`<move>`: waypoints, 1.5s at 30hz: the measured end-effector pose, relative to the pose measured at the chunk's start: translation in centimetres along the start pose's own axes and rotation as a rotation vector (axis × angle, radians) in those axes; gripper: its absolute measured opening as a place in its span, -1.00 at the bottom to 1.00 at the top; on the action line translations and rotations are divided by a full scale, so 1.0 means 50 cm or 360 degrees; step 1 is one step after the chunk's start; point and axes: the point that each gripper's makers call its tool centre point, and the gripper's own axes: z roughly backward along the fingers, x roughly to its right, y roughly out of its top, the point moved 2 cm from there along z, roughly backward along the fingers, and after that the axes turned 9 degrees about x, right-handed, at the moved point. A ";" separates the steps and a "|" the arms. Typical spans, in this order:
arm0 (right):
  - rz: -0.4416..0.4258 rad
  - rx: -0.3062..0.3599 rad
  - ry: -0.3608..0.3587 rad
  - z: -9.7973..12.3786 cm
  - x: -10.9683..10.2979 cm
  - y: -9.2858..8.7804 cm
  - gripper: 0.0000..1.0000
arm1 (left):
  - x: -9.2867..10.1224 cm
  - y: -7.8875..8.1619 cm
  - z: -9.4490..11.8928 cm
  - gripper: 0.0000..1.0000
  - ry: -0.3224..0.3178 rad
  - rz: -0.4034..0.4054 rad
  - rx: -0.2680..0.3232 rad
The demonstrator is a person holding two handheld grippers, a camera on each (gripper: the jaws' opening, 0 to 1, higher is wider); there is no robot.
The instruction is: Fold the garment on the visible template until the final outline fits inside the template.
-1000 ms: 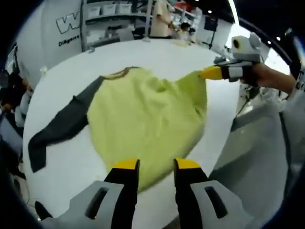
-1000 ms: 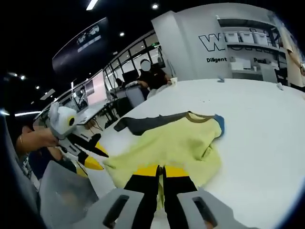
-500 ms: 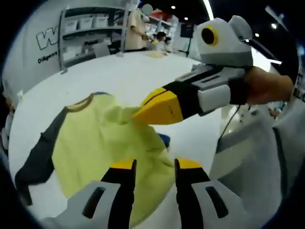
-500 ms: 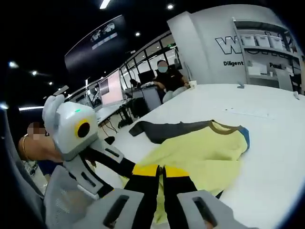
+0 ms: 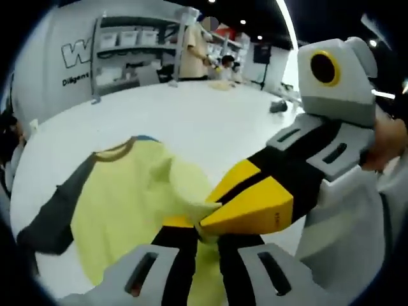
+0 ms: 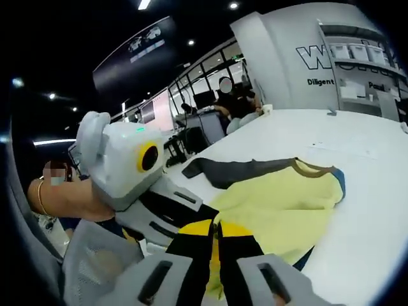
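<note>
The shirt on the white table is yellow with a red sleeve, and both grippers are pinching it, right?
Not quite: the sleeve is dark grey, as the right gripper view shows. The shirt is yellow, on the white table, with the left gripper and right gripper shut on it.

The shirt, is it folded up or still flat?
Partly folded: the yellow shirt has one side lifted over itself, and a grey sleeve lies spread on the table.

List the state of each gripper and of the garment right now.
left gripper: shut on the shirt's yellow fabric.
right gripper: shut on the same fabric.
yellow shirt: partly folded, rumpled, near edge lifted off the white table.
dark sleeve: spread flat on the table.
</note>
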 end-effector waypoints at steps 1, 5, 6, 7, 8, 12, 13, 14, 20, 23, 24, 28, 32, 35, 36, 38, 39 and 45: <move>0.0002 0.0000 -0.0001 0.000 0.001 -0.001 -1.00 | -0.001 -0.001 0.001 -0.86 0.0000 -0.0001 0.0008; 0.0017 -0.0028 0.0024 -0.002 -0.001 -0.008 -1.00 | 0.003 -0.008 0.001 -0.93 -0.0003 -0.0014 0.0018; 0.0020 -0.0031 0.0028 -0.002 -0.003 -0.010 -1.00 | 0.003 -0.010 0.001 -0.94 0.0001 -0.0016 0.0022; 0.0020 -0.0034 0.0034 -0.001 -0.004 -0.012 -1.00 | 0.002 -0.011 0.000 -0.95 0.0007 -0.0012 0.0027; 0.0020 -0.0035 0.0034 -0.001 -0.004 -0.012 -1.00 | 0.002 -0.011 0.000 -0.95 0.0007 -0.0009 0.0029; 0.0008 -0.0032 0.0042 0.011 0.001 -0.012 -1.00 | -0.010 -0.013 0.000 -0.96 0.0060 0.0000 0.0025; 0.0006 -0.0024 0.0029 0.017 0.006 -0.010 -1.00 | -0.017 -0.015 0.003 -0.97 0.0080 0.0013 0.0021; 0.0014 -0.0019 0.0006 0.025 0.016 -0.008 -0.98 | -0.022 -0.016 0.007 -0.97 0.0094 0.0025 0.0023; 0.0191 -0.0185 -0.0155 0.075 0.088 -0.056 -0.84 | -0.060 -0.013 0.028 -0.97 0.0184 0.0082 0.0058; 0.0246 -0.0295 -0.0215 0.094 0.117 -0.099 -0.79 | -0.074 -0.008 0.038 -0.97 0.0226 0.0123 0.0082; 0.0260 -0.0333 -0.0219 0.098 0.124 -0.113 -0.77 | -0.071 -0.005 0.038 -0.97 0.0227 0.0123 0.0084; 0.0231 -0.0438 -0.0237 0.096 0.139 -0.169 -0.60 | -0.078 -0.006 0.045 -0.97 0.0237 0.0126 0.0091; 0.0141 -0.0500 -0.0290 0.089 0.147 -0.205 -0.36 | -0.083 0.000 0.051 -0.97 0.0258 0.0153 0.0115; 0.0062 -0.0497 -0.0311 0.080 0.151 -0.213 -0.42 | -0.082 0.006 0.055 -0.97 0.0265 0.0171 0.0134; 0.0025 -0.0485 -0.0316 0.077 0.151 -0.212 -0.43 | -0.082 0.007 0.055 -0.97 0.0265 0.0172 0.0137; -0.0001 -0.0452 -0.0313 0.070 0.153 -0.208 -0.46 | -0.083 0.009 0.057 -0.97 0.0266 0.0174 0.0140; 0.0000 -0.0443 -0.0308 0.067 0.154 -0.206 -0.49 | -0.084 0.011 0.059 -0.97 0.0267 0.0174 0.0143; 0.0009 -0.0459 -0.0285 0.058 0.169 -0.214 -0.83 | -0.094 0.016 0.064 -0.97 0.0280 0.0180 0.0156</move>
